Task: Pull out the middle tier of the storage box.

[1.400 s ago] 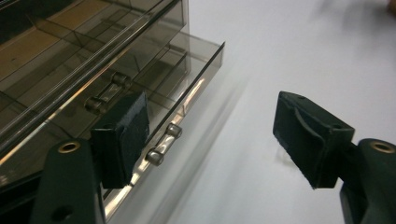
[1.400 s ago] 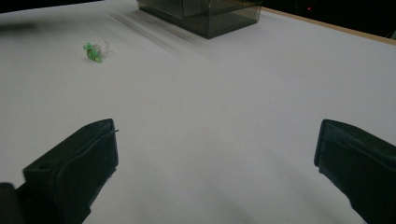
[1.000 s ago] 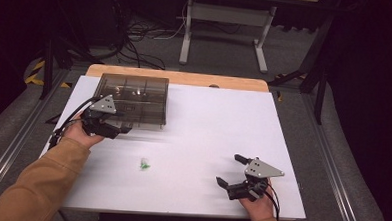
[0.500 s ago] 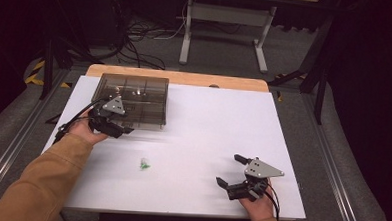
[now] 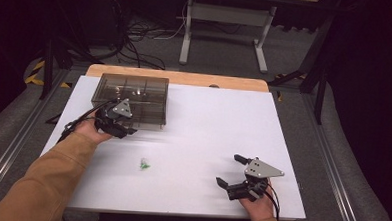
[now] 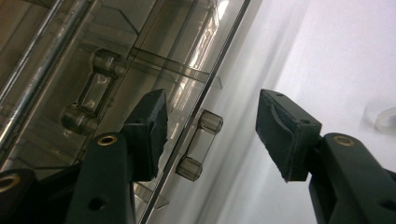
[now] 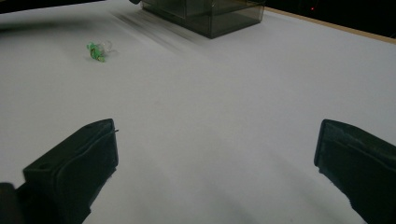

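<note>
A smoky see-through compartment box (image 5: 134, 95) stands at the back left of the white table. My left gripper (image 5: 127, 129) is at the box's near edge. In the left gripper view its jaws (image 6: 210, 116) straddle the box's rim and a small clear latch (image 6: 198, 144). They have just been closing, with gaps still showing beside the latch. My right gripper (image 5: 229, 169) rests near the front right, open wide with only bare table between its pads (image 7: 217, 149). A tiny green and clear piece (image 5: 144, 164) lies on the table between the hands, also far left in the right gripper view (image 7: 96, 50).
The white table top (image 5: 223, 116) has a wooden strip (image 5: 185, 78) along its back edge. Behind it stand a desk frame (image 5: 228, 22) and floor cables (image 5: 137, 38). The box (image 7: 210, 14) sits far ahead of my right gripper.
My left gripper has slid a little to the right along the box's near edge. The right gripper and the green piece have stayed put.
</note>
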### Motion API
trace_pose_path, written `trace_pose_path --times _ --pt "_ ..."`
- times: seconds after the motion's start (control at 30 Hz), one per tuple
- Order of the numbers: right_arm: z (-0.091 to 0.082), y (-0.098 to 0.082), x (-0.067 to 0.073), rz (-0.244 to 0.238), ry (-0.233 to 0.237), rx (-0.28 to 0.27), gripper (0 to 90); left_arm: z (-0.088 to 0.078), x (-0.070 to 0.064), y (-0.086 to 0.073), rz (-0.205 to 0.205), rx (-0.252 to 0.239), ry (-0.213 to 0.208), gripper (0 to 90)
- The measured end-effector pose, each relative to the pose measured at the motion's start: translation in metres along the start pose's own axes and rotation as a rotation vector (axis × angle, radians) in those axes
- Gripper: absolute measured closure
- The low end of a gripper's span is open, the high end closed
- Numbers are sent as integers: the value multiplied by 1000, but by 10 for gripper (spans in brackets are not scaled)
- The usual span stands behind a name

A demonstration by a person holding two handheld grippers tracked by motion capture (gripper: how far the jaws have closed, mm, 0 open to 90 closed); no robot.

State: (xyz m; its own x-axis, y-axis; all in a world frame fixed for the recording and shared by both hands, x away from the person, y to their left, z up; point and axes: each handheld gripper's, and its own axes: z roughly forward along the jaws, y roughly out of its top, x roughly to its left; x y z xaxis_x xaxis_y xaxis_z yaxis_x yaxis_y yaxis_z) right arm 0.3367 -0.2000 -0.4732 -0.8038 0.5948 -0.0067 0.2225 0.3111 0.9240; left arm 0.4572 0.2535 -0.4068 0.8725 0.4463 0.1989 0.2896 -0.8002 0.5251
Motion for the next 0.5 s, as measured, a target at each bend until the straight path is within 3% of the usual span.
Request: trace_pose_path --times 0.17,0.27,0.5 --pt "0 0 0 5 2 -3 1 3 -1 0 12 19 11 478" --pt "0 0 0 4 1 -2 1 5 -2 0 30 40 52 503" --pt "0 0 0 5 4 -3 1 7 -2 -2 45 64 67 565"
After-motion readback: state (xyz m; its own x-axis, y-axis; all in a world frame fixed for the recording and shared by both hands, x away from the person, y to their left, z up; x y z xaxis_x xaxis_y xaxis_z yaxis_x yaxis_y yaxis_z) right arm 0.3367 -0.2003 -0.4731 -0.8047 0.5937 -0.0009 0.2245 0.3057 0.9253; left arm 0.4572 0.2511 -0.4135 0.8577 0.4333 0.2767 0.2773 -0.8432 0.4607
